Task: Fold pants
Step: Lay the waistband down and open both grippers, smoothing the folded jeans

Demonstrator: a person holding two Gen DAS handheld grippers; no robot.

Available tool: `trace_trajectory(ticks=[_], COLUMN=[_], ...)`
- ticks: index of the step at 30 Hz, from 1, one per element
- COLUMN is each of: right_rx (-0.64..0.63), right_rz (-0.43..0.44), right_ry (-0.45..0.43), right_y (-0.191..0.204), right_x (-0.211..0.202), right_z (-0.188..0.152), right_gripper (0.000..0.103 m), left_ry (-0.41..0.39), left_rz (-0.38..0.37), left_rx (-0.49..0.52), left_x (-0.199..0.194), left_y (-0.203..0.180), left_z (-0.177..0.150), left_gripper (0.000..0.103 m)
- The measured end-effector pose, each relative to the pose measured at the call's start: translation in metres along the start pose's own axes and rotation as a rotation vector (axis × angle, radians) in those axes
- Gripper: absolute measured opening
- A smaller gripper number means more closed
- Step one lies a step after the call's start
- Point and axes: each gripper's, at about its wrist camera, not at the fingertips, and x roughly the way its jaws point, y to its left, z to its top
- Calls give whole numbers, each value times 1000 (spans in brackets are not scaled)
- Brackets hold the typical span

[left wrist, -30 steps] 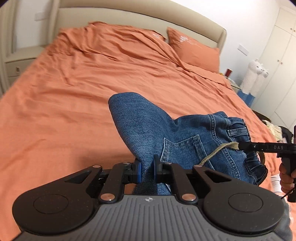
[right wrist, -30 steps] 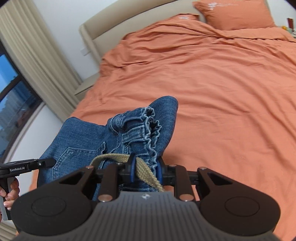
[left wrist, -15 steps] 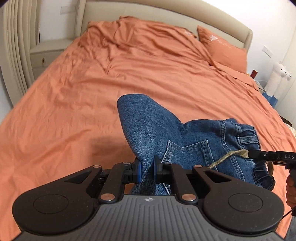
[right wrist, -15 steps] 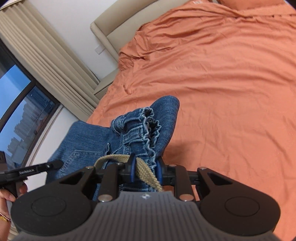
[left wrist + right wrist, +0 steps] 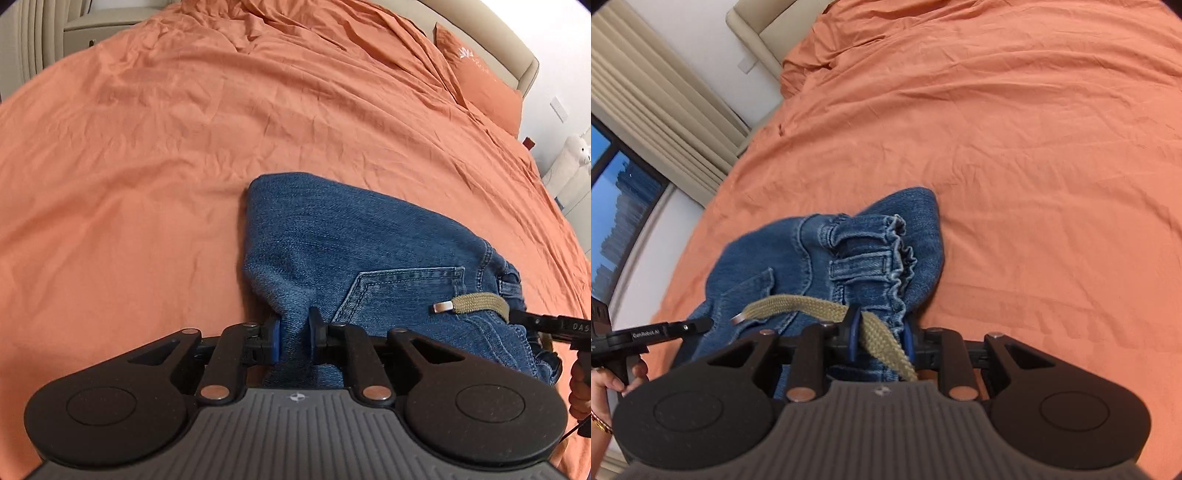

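Blue denim pants (image 5: 351, 251) hang in a folded bundle over the orange bed (image 5: 147, 147), their far fold resting on the sheet. My left gripper (image 5: 293, 338) is shut on a denim edge beside the back pocket. My right gripper (image 5: 879, 341) is shut on the elastic waistband (image 5: 886, 258) together with the khaki drawstring (image 5: 798, 304). The right gripper also shows at the right edge of the left wrist view (image 5: 517, 317). The left gripper shows at the left edge of the right wrist view (image 5: 698, 325).
An orange pillow (image 5: 480, 77) and a beige headboard (image 5: 517, 55) lie at the far end of the bed. A nightstand (image 5: 96, 26) stands at the far left. Beige curtains (image 5: 650, 110) and a window (image 5: 613, 214) are beside the bed.
Both grippers have tilted downward and lowered the pants toward the sheet. The far fold now rests on the bed. Both grips are unchanged.
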Motion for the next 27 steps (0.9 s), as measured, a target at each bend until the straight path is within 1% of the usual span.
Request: trace_trajectory(ticks=[1, 3, 4, 5, 6, 8, 10, 11, 12, 13, 14, 15, 16, 17, 18, 20, 21, 25, 27], right_rx=[3, -6, -13, -24, -42, -119, -209, -240, -258, -275, -290, -301, -302, -291, -283, -298, -301, -277, -286], right_rz=[-1, -6, -14, -26, -41, -80, -134, -144, -133, -116, -108, -114, -129, -147, -175, -235, -249, -252, -254], right_ry=[2, 9, 16, 21, 19, -19, -69, -95, -115, -132, -143, -142, -125, -96, -68, -31, -17, -2, -2], right_y=[-3, -1, 1, 4, 7, 20, 35, 43, 50, 57, 64, 71, 74, 75, 73, 68, 65, 52, 53], right_x=[1, 1, -2, -5, -10, -24, -38, -44, -47, -48, -46, -41, -32, -20, -7, 14, 21, 35, 36], right_z=[-1, -1, 0, 2, 5, 11, 18, 21, 26, 30, 34, 37, 39, 41, 41, 38, 36, 33, 32], right_gripper=[18, 20, 21, 27, 34, 42, 42, 40, 37, 32, 23, 19, 17, 13, 8, 6, 6, 6, 6], left_ry=[-1, 2, 1, -5, -18, -57, -102, -121, -135, -148, -159, -162, -162, -162, -157, -129, -118, -65, -57], left_rz=[-6, -8, 1, 9, 24, 47, 52, 47, 46, 51, 58, 61, 62, 74, 85, 76, 81, 115, 119], left_rx=[-16, -40, -36, -22, 3, 62, 100, 107, 112, 117, 119, 118, 123, 124, 109, 77, 72, 66, 52], left_x=[0, -4, -7, -12, -19, -31, -42, -45, -46, -43, -39, -33, -24, -16, -7, 11, 20, 44, 45], left_y=[2, 4, 5, 4, 2, -5, -11, -14, -17, -22, -26, -29, -32, -33, -32, -25, -23, -13, -11], left_z=[0, 1, 3, 4, 6, 13, 22, 28, 34, 40, 44, 49, 53, 56, 58, 59, 58, 54, 56], left_gripper=[19, 29, 37, 41, 42, 42, 42, 42, 42, 42, 42, 41, 41, 37, 35, 33, 33, 31, 30])
